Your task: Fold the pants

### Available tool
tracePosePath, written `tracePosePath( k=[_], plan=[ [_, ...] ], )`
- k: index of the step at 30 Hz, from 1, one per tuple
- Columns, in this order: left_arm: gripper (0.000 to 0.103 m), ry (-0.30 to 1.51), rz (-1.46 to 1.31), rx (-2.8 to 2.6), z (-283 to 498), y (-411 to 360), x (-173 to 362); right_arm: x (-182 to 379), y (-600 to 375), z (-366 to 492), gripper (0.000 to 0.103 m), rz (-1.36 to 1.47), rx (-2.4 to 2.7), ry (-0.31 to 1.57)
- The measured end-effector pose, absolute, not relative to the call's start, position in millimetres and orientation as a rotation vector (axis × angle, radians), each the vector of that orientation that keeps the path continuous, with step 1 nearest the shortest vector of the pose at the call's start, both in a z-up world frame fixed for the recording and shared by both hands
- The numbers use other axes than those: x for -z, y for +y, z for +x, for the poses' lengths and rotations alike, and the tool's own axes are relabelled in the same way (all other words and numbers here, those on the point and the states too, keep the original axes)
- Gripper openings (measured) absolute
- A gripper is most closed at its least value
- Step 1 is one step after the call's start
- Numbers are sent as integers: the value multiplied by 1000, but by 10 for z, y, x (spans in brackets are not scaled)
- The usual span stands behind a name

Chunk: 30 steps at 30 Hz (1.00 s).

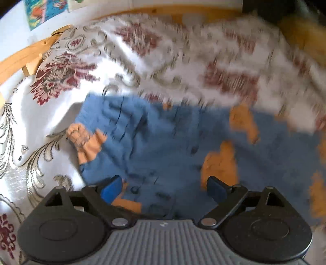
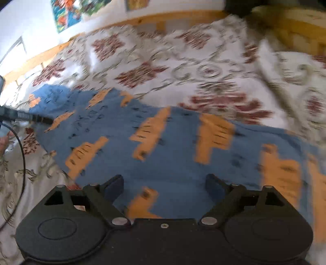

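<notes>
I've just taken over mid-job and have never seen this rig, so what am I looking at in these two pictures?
No robot arm here: a person holds a two-finger tool in each hand, with a wide-angle camera on each looking out along its fingers. One picture is from the left gripper, the other from the right gripper. Both hang over blue pants printed with orange shapes, spread on a floral bedspread on a wooden-framed bed. Both sets of jaws stand wide open and hold nothing. An orange cuff shows at the left edge of the left view. Both pictures are blurred by motion.
</notes>
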<state>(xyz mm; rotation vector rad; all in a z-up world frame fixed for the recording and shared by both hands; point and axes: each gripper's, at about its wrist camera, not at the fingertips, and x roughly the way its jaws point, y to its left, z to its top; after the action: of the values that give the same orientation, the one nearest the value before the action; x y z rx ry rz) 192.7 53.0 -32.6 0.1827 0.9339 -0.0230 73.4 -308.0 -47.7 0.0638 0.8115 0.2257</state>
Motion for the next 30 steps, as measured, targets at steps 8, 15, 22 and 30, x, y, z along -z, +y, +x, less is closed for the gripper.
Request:
tracePosePath(
  k=[8,15,22,30],
  plan=[
    [99,922,189,-75,1770,448,220,318,-3492,16,102,134,28,652],
    [103,780,107,242,1617,-236,-104,400,-4043,-252,102,490,159,635],
    [103,690,235,820,1946,-1657,-410,455,-4285,-228,102,728,142,597],
    [101,763,345,1261,2323,-2954,-292,508,-4361,-334,102,724,106,573]
  ],
)
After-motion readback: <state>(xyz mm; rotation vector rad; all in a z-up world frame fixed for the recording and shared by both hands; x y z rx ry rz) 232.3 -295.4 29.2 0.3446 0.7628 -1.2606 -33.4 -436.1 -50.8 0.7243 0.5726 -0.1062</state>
